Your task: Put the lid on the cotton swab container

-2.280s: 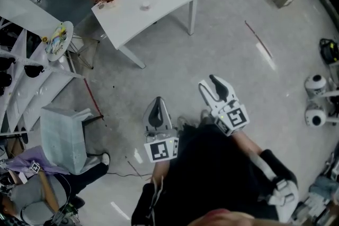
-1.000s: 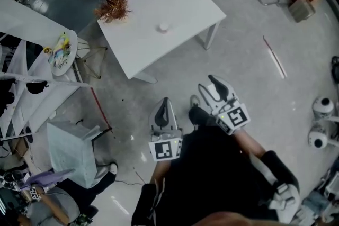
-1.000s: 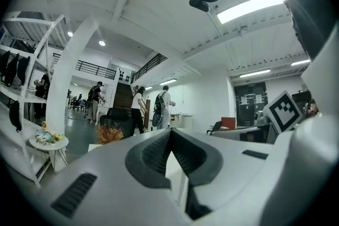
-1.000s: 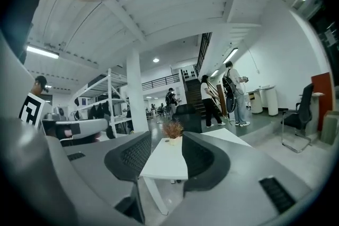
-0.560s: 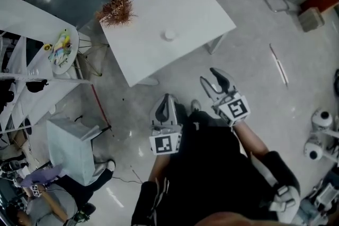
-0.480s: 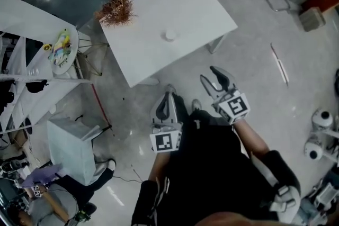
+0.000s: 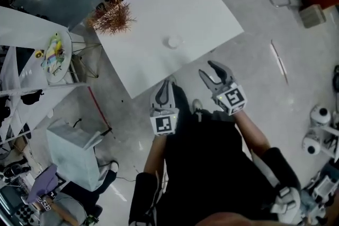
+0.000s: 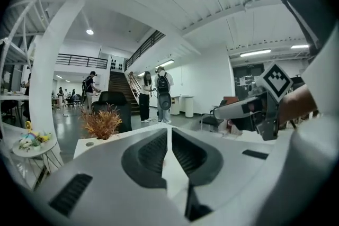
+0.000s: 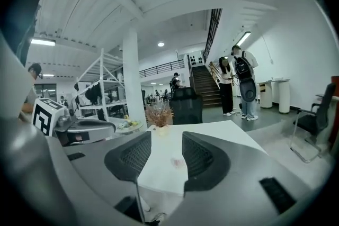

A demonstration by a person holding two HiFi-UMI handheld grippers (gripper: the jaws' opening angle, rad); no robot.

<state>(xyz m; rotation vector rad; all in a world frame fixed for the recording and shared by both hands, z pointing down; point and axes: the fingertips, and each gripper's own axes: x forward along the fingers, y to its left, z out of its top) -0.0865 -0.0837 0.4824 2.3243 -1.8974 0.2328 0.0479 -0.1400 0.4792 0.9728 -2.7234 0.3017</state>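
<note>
A small round white container point(image 7: 172, 41) sits alone near the middle of the white table point(image 7: 201, 8); in the right gripper view the container point(image 9: 178, 162) shows as a pale pinkish spot between the jaws, far off. I cannot make out a separate lid. My left gripper point(image 7: 165, 86) hangs at the table's near edge, shut and empty; its jaws meet in the left gripper view point(image 8: 168, 129). To its right, my right gripper point(image 7: 210, 71) stands open with nothing in it, its jaws point(image 9: 167, 140) apart and aimed at the table.
A dried brown plant point(image 7: 111, 16) stands at the table's far left corner. Left of the table are a round side table point(image 7: 53, 53) with colourful items, white shelving and a grey bin point(image 7: 71, 148). Two people point(image 9: 235, 82) stand by the stairs beyond.
The table has come much closer in the head view; both grippers now reach its near edge. The left stays shut and the right stays open.
</note>
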